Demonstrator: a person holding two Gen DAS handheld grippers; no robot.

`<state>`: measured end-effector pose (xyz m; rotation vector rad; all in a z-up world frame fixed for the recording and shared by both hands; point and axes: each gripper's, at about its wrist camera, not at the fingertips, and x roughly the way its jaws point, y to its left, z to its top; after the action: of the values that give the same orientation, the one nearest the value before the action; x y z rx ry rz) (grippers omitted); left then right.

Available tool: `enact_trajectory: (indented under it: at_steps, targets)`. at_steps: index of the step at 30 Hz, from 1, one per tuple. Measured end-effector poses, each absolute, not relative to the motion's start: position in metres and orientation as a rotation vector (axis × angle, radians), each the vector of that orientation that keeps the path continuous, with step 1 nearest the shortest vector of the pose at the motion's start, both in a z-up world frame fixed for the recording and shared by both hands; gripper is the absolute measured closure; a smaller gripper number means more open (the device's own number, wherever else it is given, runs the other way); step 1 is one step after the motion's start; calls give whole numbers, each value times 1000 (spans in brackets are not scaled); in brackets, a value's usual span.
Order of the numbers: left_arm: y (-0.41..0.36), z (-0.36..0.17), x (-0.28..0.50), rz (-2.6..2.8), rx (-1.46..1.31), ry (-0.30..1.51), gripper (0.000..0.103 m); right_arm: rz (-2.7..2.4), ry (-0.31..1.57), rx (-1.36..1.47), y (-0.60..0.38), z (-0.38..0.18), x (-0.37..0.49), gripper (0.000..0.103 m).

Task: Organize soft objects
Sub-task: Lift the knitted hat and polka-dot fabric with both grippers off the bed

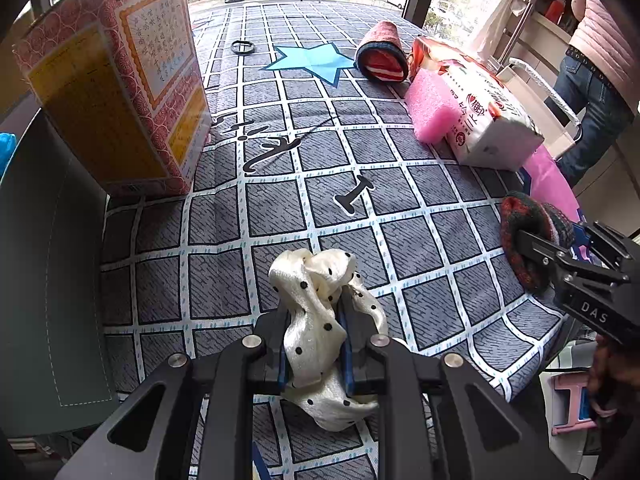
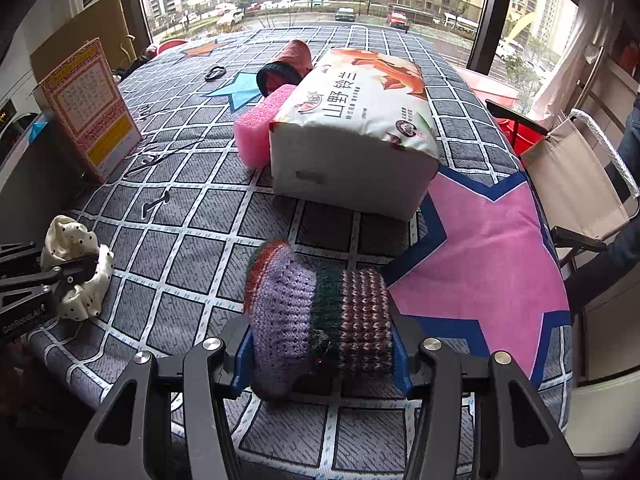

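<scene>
My left gripper (image 1: 313, 344) is shut on a cream polka-dot scrunchie (image 1: 320, 312) just above the checked cloth; it also shows at the left of the right wrist view (image 2: 76, 272). My right gripper (image 2: 320, 344) is shut on a rolled multicolour knitted piece (image 2: 316, 312), which also shows at the right of the left wrist view (image 1: 528, 236). A pink sponge (image 1: 430, 108) lies beside a tissue pack (image 1: 488, 120). A rolled red towel (image 1: 382, 54) lies behind them.
A tall patterned carton (image 1: 116, 88) stands at the left on the checked tablecloth (image 1: 280, 208). A black hair tie (image 1: 243, 47) lies far back. A person (image 1: 596, 64) stands at the right beyond the table edge.
</scene>
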<state>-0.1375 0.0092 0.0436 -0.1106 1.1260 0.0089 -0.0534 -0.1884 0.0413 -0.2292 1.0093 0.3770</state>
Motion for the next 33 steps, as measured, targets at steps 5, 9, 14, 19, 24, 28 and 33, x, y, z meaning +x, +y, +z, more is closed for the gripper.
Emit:
enact_trajectory:
  at_steps: [5,9,14,19,24,28,33]
  targets:
    - [5,43,-139,27,-89,1118,82,383,998,-194,-191,43,-55,48]
    - [2,45,-136,47,-80,1136,82,383,1006,-147,-197,47,-56,49]
    - [-7,51,-128,19,-80,1148,83,381,1025,-62,-215,53,-55,49]
    - [-23,55,-112,-30,-77,1161,83,344,1017,-7,-235,63,-46,49]
    - [-39,67,-98,-61,-55,1143,83,303,1005,25,-253,73,-32,49]
    - [-47,78,-83,-64,-22,1121,83,285,997,59,-262,81,-16,49]
    - [-53,97,-63,-73,-7,1091,83,274,982,113,-269,92,9,49]
